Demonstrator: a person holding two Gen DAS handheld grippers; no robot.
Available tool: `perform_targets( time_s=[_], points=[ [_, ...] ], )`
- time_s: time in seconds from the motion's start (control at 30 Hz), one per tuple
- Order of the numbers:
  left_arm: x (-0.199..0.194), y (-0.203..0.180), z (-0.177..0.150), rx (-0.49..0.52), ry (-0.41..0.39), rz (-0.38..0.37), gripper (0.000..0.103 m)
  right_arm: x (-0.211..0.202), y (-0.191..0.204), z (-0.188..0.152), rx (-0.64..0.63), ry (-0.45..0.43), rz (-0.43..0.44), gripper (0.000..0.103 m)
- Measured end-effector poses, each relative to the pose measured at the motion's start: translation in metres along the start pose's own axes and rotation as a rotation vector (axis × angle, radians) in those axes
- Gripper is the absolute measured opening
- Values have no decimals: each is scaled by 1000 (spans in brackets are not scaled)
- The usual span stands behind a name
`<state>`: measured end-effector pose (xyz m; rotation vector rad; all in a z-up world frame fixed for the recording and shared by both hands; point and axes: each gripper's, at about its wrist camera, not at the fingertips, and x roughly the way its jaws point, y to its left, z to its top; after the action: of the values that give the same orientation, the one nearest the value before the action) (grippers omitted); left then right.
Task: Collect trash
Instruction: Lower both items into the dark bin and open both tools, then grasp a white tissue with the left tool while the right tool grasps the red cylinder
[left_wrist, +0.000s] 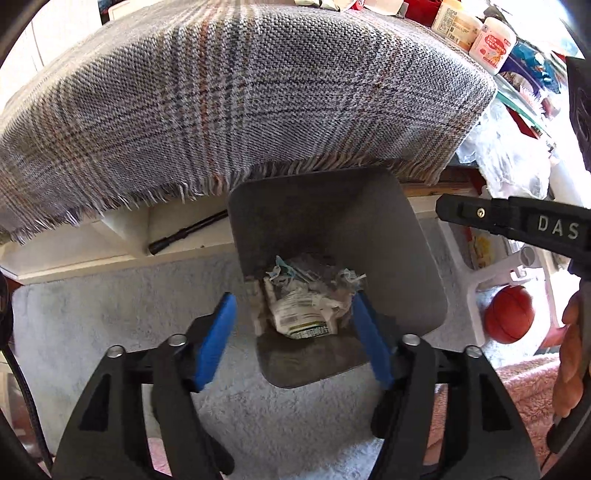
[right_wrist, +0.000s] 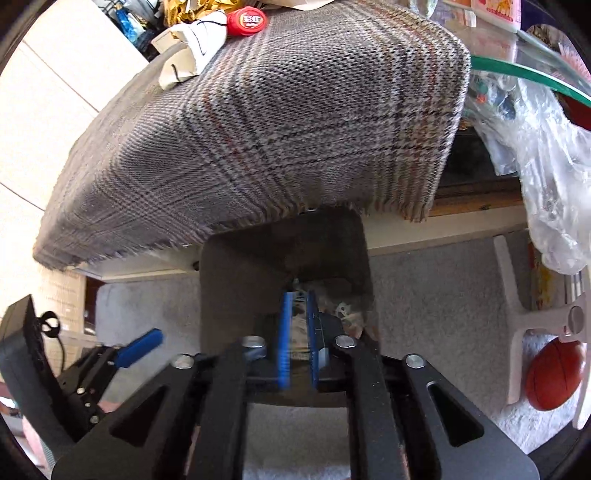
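A dark grey trash bin (left_wrist: 332, 221) stands on the pale carpet under the cloth-covered table edge, with crumpled paper and wrappers (left_wrist: 306, 306) inside. My left gripper (left_wrist: 293, 321) is open and empty just above the bin's mouth. My right gripper (right_wrist: 298, 332) is over the same bin (right_wrist: 240, 277), its blue pads close together with something thin and clear between them; what it is I cannot tell. The right gripper's black body shows at the right of the left wrist view (left_wrist: 517, 221). More trash lies on the table top (right_wrist: 195, 48).
A grey plaid cloth (left_wrist: 229, 103) hangs over the table edge above the bin. Jars (left_wrist: 491, 44) and plastic bags (right_wrist: 546, 166) crowd the right side. A small basketball (left_wrist: 509, 314) sits by a white chair base (right_wrist: 517, 295). A red lid (right_wrist: 246, 20) lies on the table.
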<state>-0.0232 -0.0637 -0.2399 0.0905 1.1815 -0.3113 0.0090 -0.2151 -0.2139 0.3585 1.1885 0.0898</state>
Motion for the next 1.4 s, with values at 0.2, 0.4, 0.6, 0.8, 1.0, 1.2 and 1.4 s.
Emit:
perform_targets(
  time_s=[0.2, 0.4, 0.6, 0.8, 1.0, 1.2, 1.4],
  points=[
    [-6, 8, 2, -23, -12, 31, 75, -7, -6, 0, 14, -39, -40, 86],
    [-19, 21, 10, -65, -58, 46, 92, -7, -7, 3, 6, -23, -48, 87],
    [-38, 27, 19, -89, -91, 71, 93, -23, -12, 9, 35, -51, -66, 94],
    [-63, 31, 44, -85, -143, 89, 94, -56, -9, 32, 32, -128, -54, 95],
    [-87, 21, 84, -36, -203, 85, 94, -82, -6, 71, 13, -187, -74, 95],
    [-101, 11, 131, -23, -256, 56, 94, -96, 7, 117, -14, -235, -75, 95],
    [-93, -10, 165, 14, -250, 2, 87, -98, 9, 158, 20, -271, -71, 95]
  ],
)
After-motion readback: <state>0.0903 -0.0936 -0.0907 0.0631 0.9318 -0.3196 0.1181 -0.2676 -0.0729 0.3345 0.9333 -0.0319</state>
